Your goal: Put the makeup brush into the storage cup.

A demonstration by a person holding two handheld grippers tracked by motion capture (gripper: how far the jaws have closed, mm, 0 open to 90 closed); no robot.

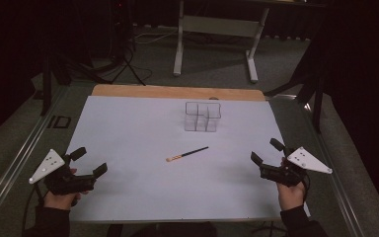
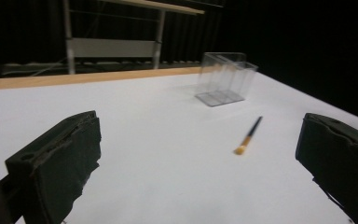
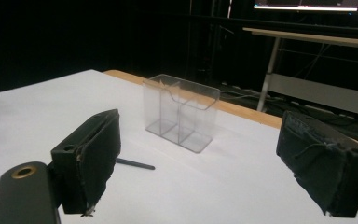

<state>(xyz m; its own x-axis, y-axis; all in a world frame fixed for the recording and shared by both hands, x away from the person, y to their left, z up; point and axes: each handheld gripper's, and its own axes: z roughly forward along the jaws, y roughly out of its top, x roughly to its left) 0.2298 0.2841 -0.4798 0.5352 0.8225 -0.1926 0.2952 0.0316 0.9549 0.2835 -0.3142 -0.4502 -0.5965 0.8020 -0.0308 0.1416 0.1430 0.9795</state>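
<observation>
A thin brush (image 1: 186, 154) with a black handle and orange tip lies flat near the middle of the white table sheet (image 1: 138, 123). Behind it stands an empty clear plastic organizer (image 1: 202, 116) with compartments. My left gripper (image 1: 90, 162) rests at the front left, jaws wide apart, nothing between them. My right gripper (image 1: 267, 152) sits at the front right, also open and empty. The left gripper (image 2: 200, 163) view has the brush (image 2: 249, 135) and organizer (image 2: 226, 78) ahead. From the right gripper (image 3: 196, 163) I see the organizer (image 3: 182, 112) and the end of the brush handle (image 3: 135, 164).
A wooden strip (image 1: 177, 92) runs along the table's far edge. Beyond it on the floor stand a white desk frame (image 1: 214, 29) and dark stand legs (image 1: 123, 64). Metal rails (image 1: 19, 148) flank the table.
</observation>
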